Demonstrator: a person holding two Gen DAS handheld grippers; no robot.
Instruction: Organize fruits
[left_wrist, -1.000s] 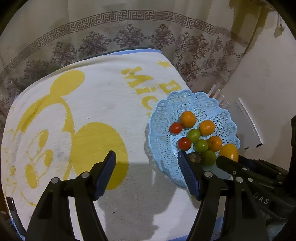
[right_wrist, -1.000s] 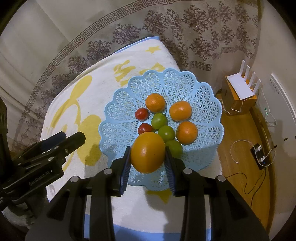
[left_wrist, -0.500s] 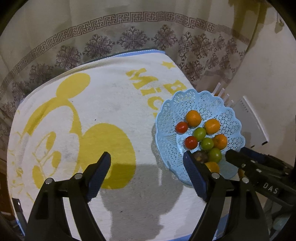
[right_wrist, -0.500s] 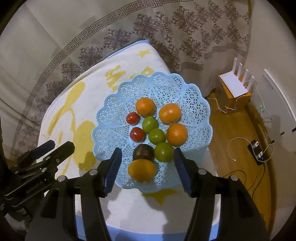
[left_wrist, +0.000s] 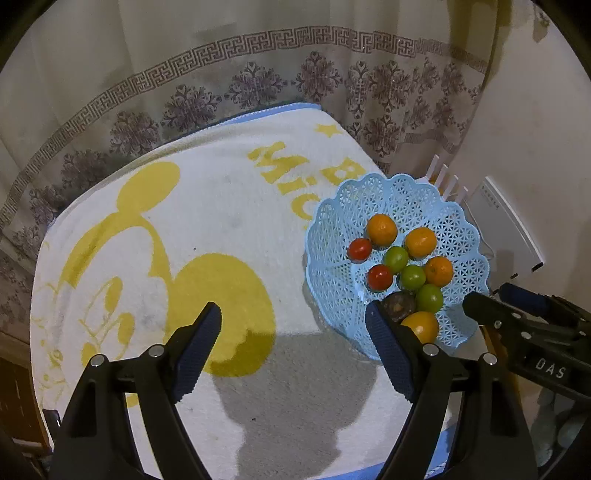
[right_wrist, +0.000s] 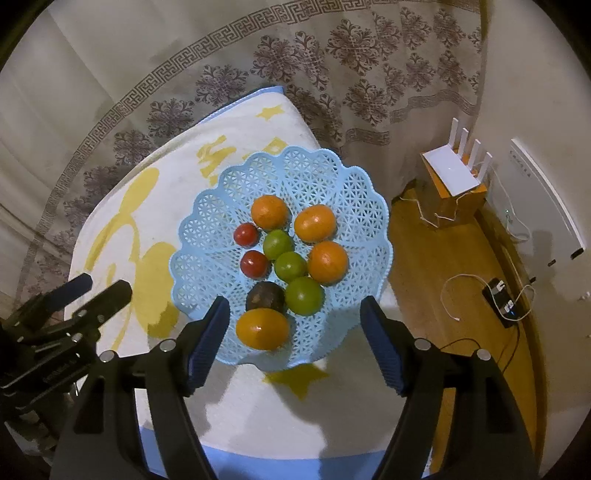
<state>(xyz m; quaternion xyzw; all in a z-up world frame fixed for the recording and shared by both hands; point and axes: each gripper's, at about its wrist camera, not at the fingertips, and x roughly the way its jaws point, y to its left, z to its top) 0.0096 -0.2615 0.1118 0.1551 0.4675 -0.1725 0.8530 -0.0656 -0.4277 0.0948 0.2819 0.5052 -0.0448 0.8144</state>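
Right tongs (right_wrist: 293, 332) just spreading, empty, large orange (right_wrist: 262, 328) in basket (right_wrist: 207, 229) between, untouched, left tongs (left_wrist: 295, 343) spread

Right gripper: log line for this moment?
right gripper: open, jaws just opening, empty | orange: in basket, released | left gripper: open, empty

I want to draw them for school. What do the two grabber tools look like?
Both grabbers look alike. The left gripper and the right gripper each have two chunky black arms with round silver bolts, ending in dark blue ribbed pads as jaws. From the left camera, the right one shows white letters "DAS" on its side. No hands, sleeves or cables on them show.
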